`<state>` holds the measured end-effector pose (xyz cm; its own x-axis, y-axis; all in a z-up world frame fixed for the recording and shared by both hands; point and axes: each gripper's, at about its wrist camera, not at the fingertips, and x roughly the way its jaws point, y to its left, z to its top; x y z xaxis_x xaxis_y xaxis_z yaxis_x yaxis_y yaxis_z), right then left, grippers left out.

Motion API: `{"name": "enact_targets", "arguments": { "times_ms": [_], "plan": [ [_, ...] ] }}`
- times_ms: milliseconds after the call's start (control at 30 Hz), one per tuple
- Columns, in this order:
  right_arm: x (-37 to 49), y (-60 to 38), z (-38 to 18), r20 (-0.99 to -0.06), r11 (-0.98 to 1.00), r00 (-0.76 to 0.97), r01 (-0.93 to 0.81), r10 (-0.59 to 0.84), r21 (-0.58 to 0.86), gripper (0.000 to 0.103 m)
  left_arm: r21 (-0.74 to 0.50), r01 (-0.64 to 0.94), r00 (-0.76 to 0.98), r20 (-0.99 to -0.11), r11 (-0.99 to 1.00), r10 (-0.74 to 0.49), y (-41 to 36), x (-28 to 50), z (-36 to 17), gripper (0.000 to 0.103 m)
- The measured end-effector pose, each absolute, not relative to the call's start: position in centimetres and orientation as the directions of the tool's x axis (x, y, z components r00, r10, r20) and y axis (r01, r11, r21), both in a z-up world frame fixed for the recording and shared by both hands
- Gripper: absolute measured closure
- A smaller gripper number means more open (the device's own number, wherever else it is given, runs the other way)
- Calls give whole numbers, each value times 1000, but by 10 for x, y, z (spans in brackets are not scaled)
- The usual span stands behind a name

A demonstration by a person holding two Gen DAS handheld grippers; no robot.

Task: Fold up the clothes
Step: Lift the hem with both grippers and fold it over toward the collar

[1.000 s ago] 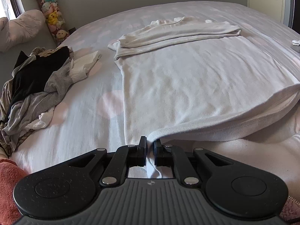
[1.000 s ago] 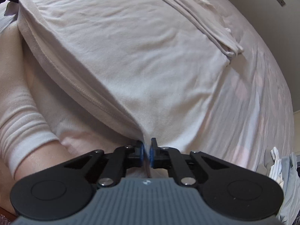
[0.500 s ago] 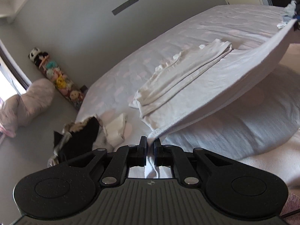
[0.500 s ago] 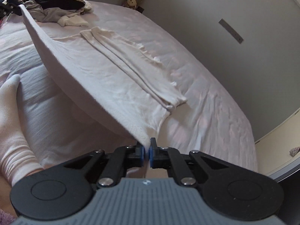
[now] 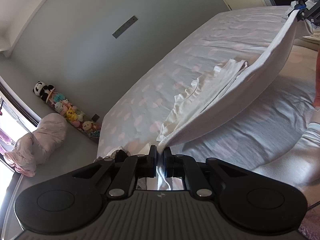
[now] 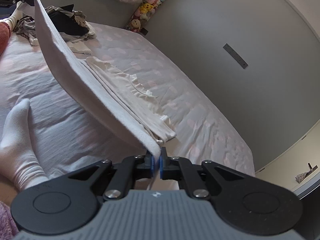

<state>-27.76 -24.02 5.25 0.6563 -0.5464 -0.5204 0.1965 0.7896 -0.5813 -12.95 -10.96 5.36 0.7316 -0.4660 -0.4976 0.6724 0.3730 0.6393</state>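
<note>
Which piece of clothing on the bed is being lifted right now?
The white shirt: both grippers pinch its hem corners, raising it off the bed. The dark laundry pile lies untouched.

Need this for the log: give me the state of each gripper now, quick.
Left gripper: shut on one hem corner of the white shirt.
Right gripper: shut on the other hem corner of the shirt, hem lifted off the bed.

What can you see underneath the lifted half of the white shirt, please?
Under the raised white shirt lies the shaded, wrinkled bedsheet, with a white-socked foot resting on it. The far part, where the shirt meets the bed, is covered from view.
</note>
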Motion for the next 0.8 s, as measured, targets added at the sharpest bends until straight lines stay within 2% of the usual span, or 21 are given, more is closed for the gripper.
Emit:
{"name": "enact_targets", "arguments": {
  "times_ms": [500,800],
  "plan": [
    [-343,-187,101,-511,818,702,182,-497,-545,97,638,683,717,-492,356,-493,-82,-178,98,98],
    [-336,-199,95,-500,826,713,199,-491,-528,97,663,664,735,-493,345,-465,-96,-165,75,98]
  ]
}}
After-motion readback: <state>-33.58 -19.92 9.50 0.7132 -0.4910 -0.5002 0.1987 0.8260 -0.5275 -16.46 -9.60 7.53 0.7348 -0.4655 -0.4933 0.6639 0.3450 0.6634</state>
